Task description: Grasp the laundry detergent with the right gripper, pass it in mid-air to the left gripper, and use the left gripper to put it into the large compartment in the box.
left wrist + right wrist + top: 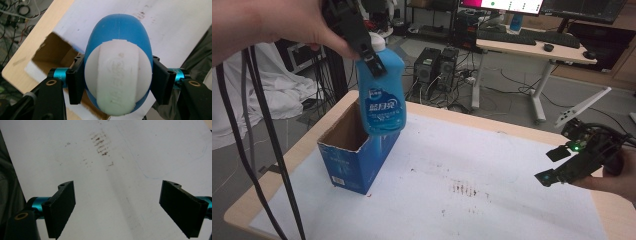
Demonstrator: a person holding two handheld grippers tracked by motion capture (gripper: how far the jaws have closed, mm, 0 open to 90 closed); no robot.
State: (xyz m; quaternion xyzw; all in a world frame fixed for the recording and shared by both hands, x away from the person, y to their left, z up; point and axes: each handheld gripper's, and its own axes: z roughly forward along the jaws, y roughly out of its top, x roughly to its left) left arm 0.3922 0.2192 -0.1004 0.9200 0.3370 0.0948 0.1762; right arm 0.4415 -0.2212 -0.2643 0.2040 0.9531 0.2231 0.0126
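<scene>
A blue detergent bottle (382,97) with a white cap (118,80) hangs upright over an open blue carton (354,155) at the table's left. My left gripper (371,52) is shut on the bottle near its cap, one black jaw on each side, seen from above in the left gripper view (118,81). The bottle's base sits about level with the carton's open top. My right gripper (554,165) hovers open over the white sheet at the right edge of the table, its jaws wide apart with nothing between them (117,207).
A white sheet (472,200) with brown smudges (100,143) covers the wooden table (287,160). Black cables (257,145) trail down at the left. Behind the table stand a desk (532,50), computer towers (434,67) and floor cables.
</scene>
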